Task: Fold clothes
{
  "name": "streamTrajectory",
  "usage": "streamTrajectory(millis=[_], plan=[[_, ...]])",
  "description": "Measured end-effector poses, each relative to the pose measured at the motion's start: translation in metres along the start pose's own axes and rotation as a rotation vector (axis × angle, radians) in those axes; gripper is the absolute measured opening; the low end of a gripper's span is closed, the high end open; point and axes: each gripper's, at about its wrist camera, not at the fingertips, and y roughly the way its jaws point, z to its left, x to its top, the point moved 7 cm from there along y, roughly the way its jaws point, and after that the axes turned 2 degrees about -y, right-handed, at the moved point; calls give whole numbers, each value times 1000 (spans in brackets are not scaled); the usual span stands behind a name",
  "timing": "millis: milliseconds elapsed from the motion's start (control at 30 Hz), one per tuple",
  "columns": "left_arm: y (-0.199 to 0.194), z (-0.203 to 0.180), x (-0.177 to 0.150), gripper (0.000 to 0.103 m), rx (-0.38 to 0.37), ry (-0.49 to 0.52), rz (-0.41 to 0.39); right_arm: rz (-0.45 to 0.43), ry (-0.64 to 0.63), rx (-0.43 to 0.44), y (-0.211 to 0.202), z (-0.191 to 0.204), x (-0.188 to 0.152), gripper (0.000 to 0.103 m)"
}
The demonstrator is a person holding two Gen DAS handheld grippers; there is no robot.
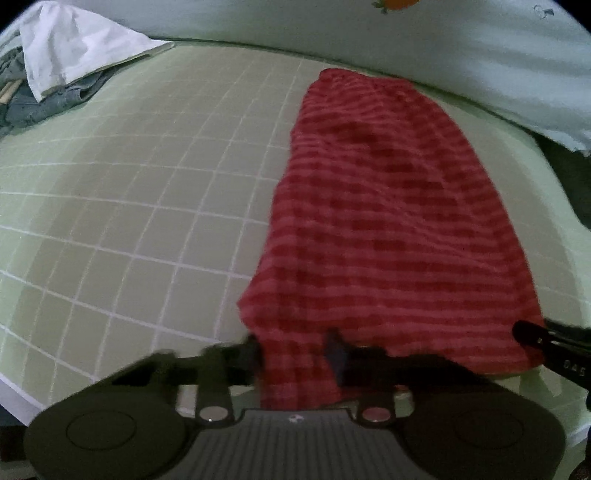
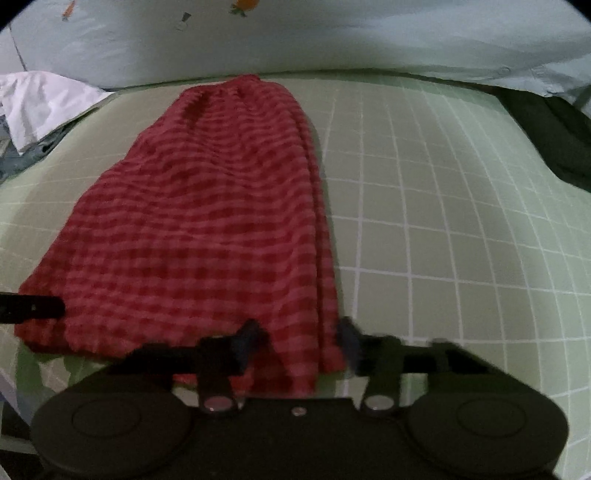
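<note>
A red checked garment [image 1: 388,221] lies folded lengthwise on the green grid mat [image 1: 147,184], stretching away from me. It also shows in the right wrist view [image 2: 207,221]. My left gripper [image 1: 295,354] has its fingers either side of the garment's near left corner, with cloth between them. My right gripper [image 2: 299,339] has its fingers either side of the near right corner in the same way. Each gripper's tip shows at the edge of the other's view. The jaws stand apart around bunched cloth.
A white cloth [image 1: 74,48] lies over denim clothes [image 1: 44,103] at the far left. A pale quilt with carrot prints [image 2: 332,33] runs along the back. A dark garment [image 2: 554,136] lies at the far right edge of the mat [image 2: 443,221].
</note>
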Motion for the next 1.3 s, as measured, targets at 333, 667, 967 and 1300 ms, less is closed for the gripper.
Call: streamTrajectory(millis=[333, 667, 967, 1300], plan=[[-23, 2, 8, 5, -126, -99, 5, 22, 83, 116, -24, -3, 0, 3], [-66, -12, 119, 5, -211, -109, -231, -222, 201, 195, -60, -19, 111, 3], [-55, -25, 187, 5, -223, -92, -301, -350, 214, 180, -53, -28, 192, 3], [35, -10, 220, 5, -205, -174, -141, -152, 288, 168, 45, -42, 202, 4]])
